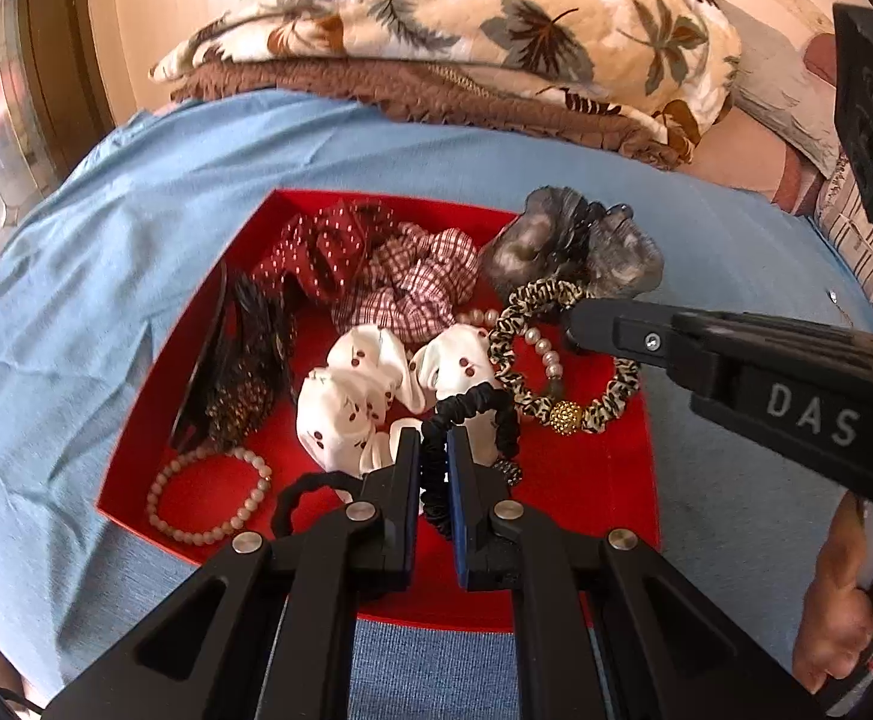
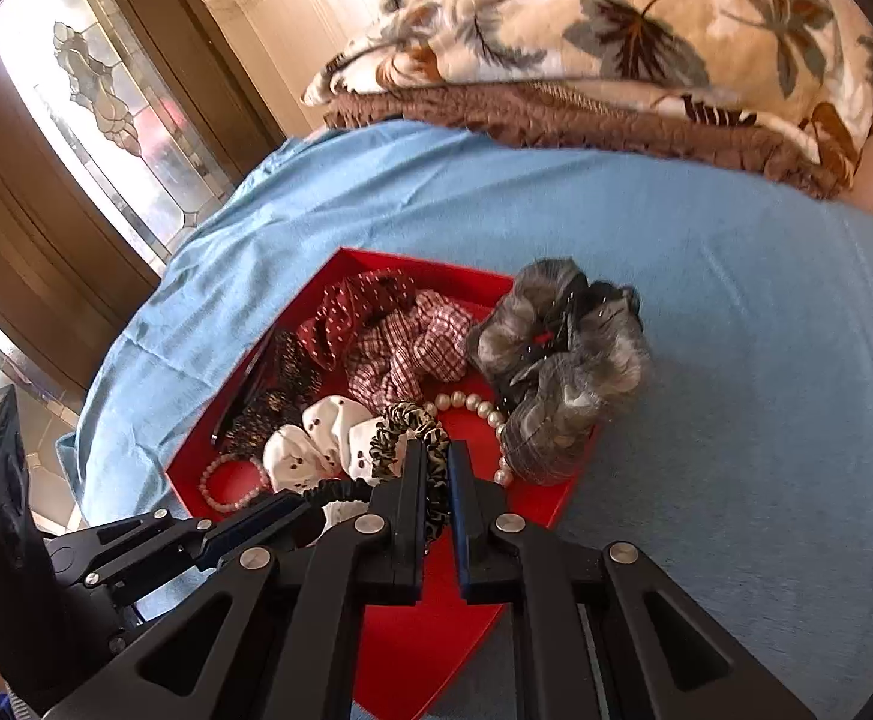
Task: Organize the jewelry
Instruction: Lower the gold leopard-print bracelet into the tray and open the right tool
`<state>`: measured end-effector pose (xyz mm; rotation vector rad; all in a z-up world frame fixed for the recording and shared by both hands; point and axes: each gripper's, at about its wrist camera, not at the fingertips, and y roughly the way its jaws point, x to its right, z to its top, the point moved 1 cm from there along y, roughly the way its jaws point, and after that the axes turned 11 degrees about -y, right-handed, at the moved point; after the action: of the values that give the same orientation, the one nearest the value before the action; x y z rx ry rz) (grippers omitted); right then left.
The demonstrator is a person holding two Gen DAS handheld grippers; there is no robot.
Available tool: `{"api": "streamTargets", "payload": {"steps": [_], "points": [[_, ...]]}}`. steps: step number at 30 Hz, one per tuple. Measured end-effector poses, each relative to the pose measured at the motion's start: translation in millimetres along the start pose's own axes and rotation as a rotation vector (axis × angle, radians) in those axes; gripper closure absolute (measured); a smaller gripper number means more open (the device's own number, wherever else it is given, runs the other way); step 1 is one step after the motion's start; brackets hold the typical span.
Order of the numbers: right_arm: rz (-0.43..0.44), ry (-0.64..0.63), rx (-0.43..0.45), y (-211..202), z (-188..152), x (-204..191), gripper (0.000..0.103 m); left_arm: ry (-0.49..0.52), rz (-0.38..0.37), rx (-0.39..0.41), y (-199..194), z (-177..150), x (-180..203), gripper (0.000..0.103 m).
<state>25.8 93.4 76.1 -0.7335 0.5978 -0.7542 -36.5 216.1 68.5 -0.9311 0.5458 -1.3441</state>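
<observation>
While both grippers work inside the red tray (image 1: 154, 396), the left gripper (image 1: 434, 450) pinches the black scrunchie (image 1: 466, 414) and the right gripper (image 2: 436, 468) pinches the leopard-print scrunchie (image 2: 403, 429). Both are light, soft and stretchy; grip the gathered band, not the beads.

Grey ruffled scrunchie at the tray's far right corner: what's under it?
The grey scrunchie sits on the red tray's rim, covering part of the pearl bracelet. Whatever else lies beneath is hidden.
</observation>
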Motion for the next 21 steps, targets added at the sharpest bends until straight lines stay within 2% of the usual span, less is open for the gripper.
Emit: {"api": "streamTargets", "payload": {"steps": [7,10,12,17,19,21], "points": [[0.001,-0.009,-0.021,12.1,-5.8,-0.7,0.093,-0.007,0.002,-0.006,2.2,-0.3,-0.2,0.092],[-0.011,-0.025,-0.021,11.1,-7.5,-2.4,0.093,-0.002,-0.009,-0.009,0.5,-1.5,0.4,0.084],[-0.017,-0.027,-0.020,9.0,-8.7,-2.7,0.093,0.000,-0.019,-0.009,-1.1,-1.6,1.5,0.073],[-0.034,-0.022,-0.022,3.4,-14.0,-1.7,0.093,0.013,-0.038,0.010,-11.9,-2.3,4.1,0.067],[-0.036,-0.020,-0.025,1.6,-16.6,-1.8,0.090,0.019,-0.036,0.018,-16.6,-3.1,4.0,0.065],[-0.040,-0.016,-0.022,-1.0,-18.6,-1.7,0.080,0.018,-0.036,0.030,-20.9,-3.4,2.4,0.060]]}}
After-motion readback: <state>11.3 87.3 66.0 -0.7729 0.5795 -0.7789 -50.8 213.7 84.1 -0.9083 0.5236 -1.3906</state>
